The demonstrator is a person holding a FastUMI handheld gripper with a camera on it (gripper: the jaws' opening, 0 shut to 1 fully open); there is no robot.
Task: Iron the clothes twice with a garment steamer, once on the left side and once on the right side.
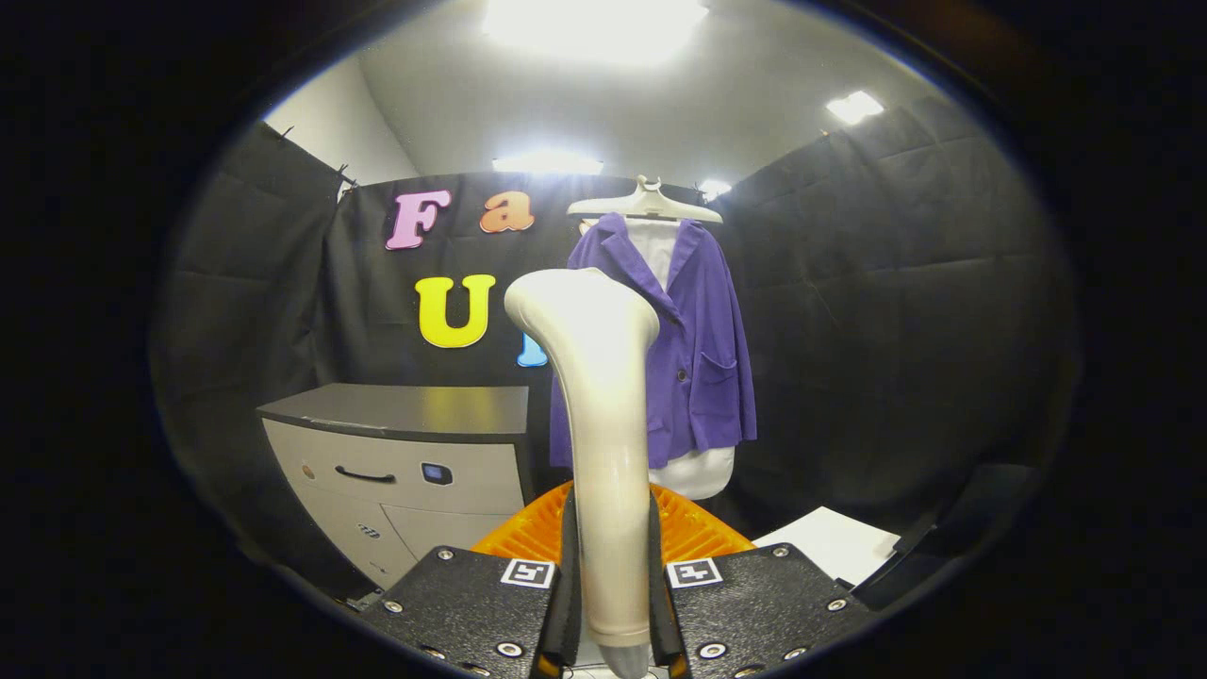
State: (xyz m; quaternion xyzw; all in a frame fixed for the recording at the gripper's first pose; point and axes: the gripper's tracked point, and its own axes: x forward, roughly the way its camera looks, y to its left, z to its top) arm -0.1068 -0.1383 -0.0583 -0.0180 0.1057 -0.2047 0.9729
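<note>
Black cloth walls close in the booth, ceiling lights glaring overhead, and a grey cabinet (405, 462) with a dark top stands off to the left. Up front, the hand-held gripper (611, 604) has both fingers pressed against the handle of the garment steamer (599, 415), which stands upright between them with its pale head curving over at the top. Beyond the steamer hangs the purple jacket (693, 349) on a light hanger (646, 203), over a white shirt (698, 471) that peeks out at collar and hem. Something orange and ribbed (693, 533) sits just behind the fingers, possibly a basket, hard to say. A white sheet (830, 547) lies to the right.
</note>
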